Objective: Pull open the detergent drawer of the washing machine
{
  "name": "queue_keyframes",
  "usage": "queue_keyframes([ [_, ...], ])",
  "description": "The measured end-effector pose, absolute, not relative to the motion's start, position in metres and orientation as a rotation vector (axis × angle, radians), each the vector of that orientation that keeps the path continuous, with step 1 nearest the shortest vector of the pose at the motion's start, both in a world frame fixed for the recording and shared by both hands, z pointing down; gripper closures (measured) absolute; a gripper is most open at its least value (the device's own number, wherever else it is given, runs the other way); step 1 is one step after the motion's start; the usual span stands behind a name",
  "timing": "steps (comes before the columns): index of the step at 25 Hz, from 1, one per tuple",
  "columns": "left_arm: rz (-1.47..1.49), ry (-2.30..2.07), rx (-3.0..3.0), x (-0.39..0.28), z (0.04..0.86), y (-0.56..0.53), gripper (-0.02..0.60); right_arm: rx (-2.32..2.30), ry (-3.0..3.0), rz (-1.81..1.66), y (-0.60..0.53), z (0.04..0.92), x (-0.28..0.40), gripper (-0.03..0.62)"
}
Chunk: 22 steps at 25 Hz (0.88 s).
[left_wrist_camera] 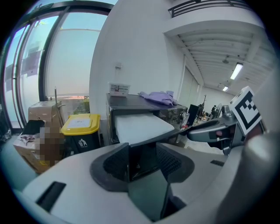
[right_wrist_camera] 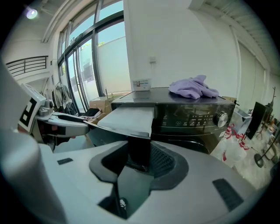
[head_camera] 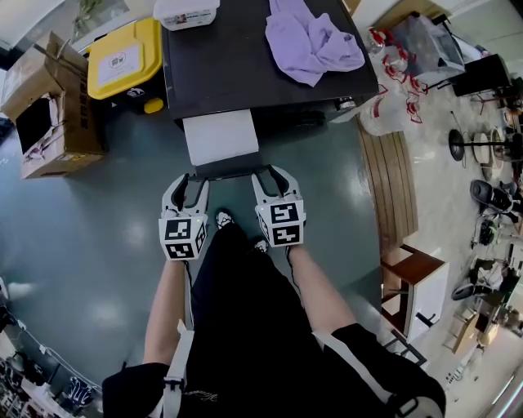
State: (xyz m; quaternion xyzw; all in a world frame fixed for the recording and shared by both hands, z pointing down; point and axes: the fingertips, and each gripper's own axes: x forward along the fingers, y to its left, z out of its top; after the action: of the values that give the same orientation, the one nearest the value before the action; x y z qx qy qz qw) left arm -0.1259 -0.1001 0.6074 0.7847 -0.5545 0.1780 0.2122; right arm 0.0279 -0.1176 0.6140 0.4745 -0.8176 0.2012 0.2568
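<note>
The black washing machine [head_camera: 229, 65] stands ahead of me with its white detergent drawer [head_camera: 221, 135] pulled well out of the top left corner. Both grippers meet at the drawer's dark front panel [head_camera: 233, 170]. My left gripper [head_camera: 193, 184] grips the panel's left end, which fills the gap between its pads [left_wrist_camera: 118, 164]. My right gripper [head_camera: 270, 175] is shut on the right end; in the right gripper view [right_wrist_camera: 140, 159] the panel edge sits between its pads. The drawer [right_wrist_camera: 131, 118] juts out beside the control panel [right_wrist_camera: 192, 119].
A purple cloth [head_camera: 310, 41] and a white tub [head_camera: 186, 12] lie on the machine's top. A yellow-lidded bin [head_camera: 122, 57] and a cardboard box [head_camera: 49, 106] stand to the left. A wooden bench [head_camera: 392, 188] and a small cabinet [head_camera: 421, 286] are at the right.
</note>
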Motion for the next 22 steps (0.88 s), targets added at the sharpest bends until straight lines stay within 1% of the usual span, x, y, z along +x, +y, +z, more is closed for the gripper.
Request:
queue_keyframes([
  [22, 0.484, -1.538, 2.179, -0.115, 0.608, -0.058, 0.387, 1.283, -2.213, 0.540, -0.075, 0.612, 0.039, 0.439],
])
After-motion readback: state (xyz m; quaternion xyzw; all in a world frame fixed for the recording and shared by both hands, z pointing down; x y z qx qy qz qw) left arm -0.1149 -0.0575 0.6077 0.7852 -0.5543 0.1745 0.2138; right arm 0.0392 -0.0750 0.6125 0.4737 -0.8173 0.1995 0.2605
